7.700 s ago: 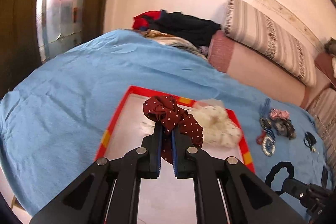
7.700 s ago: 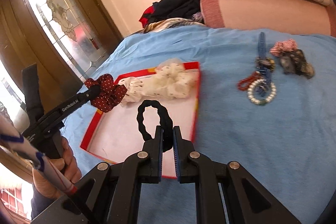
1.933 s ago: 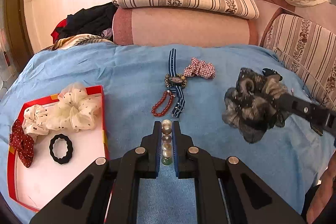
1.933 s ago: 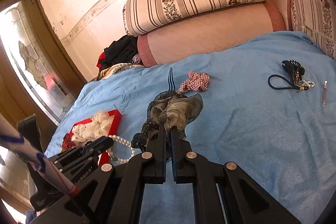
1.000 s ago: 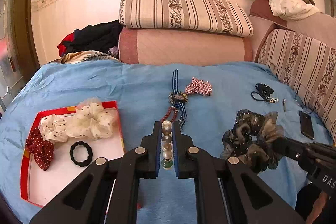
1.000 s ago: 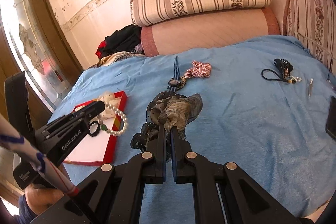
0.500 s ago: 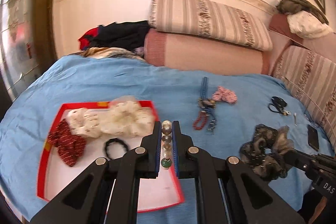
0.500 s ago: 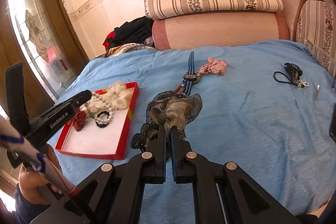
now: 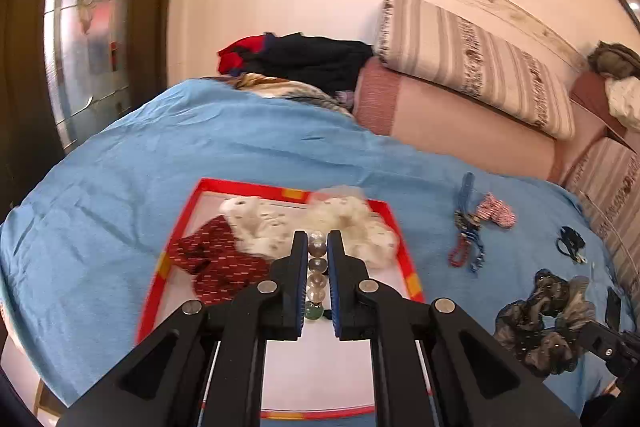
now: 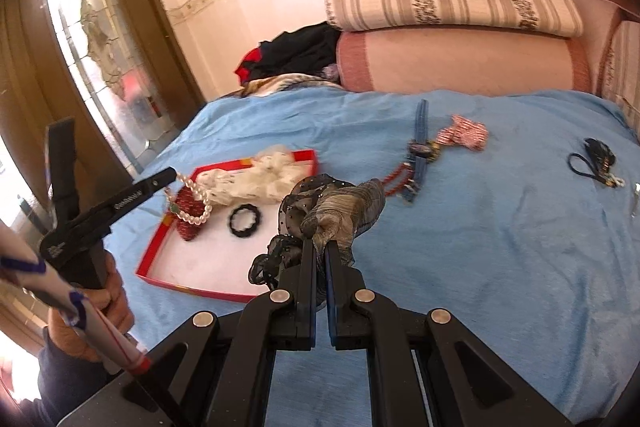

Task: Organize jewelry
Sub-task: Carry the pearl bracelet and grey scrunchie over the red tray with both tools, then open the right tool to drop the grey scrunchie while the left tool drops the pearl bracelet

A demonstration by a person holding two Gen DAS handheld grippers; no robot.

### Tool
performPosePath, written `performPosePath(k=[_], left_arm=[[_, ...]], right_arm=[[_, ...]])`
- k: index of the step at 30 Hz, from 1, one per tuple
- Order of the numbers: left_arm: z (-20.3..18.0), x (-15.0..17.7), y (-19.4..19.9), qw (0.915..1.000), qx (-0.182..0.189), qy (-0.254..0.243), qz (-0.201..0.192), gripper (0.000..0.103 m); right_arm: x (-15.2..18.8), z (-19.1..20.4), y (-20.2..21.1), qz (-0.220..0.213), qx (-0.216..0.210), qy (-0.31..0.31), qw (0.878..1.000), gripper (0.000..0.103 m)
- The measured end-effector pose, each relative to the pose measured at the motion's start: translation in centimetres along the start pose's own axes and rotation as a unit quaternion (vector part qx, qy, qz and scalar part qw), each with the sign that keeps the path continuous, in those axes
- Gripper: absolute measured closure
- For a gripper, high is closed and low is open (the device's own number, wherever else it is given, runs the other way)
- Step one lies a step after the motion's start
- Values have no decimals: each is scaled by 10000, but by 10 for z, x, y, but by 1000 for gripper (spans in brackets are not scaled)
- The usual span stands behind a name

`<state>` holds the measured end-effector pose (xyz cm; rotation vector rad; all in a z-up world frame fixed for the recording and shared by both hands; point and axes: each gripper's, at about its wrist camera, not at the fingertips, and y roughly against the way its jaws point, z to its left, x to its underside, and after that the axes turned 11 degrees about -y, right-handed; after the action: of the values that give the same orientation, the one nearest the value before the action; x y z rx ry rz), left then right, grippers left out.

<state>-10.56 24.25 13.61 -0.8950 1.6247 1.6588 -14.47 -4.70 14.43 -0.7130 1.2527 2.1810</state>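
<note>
The left gripper (image 9: 318, 247) fingers are clamping a pearl bracelet (image 10: 196, 201), dangling it over the red tray (image 10: 160, 227) for dropping. The right gripper (image 10: 318, 251) is pinching a dark scrunchie (image 10: 340, 211), probably waiting nearby above the bed (image 10: 500, 247).

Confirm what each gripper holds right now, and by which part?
Left gripper: pearl bracelet, pinched along a run of beads, rest dangling. Right gripper: dark grey scrunchie, gripped by a bunched fold.

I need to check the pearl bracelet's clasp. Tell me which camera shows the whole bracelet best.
The right wrist view: the pearl bracelet hangs as a full loop from the left hand-held gripper over the red tray. The left wrist view shows only a few beads between its fingers.
</note>
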Motion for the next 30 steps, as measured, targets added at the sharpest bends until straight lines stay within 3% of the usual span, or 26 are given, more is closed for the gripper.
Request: performPosePath(k=[8,14,30], left_arm=[[32,9,-5,9994,-245,187,157,94],[26,16,-17,9991,-249,57,348,94],[19,23,-41,9977,-302,-118,599,94]], right_arm=[[-4,44,-31,239,-419,261,9985,98],[-1,60,-65,535,-630,182,9964,98],[2,59,-116,841,-552,28,9949,98]])
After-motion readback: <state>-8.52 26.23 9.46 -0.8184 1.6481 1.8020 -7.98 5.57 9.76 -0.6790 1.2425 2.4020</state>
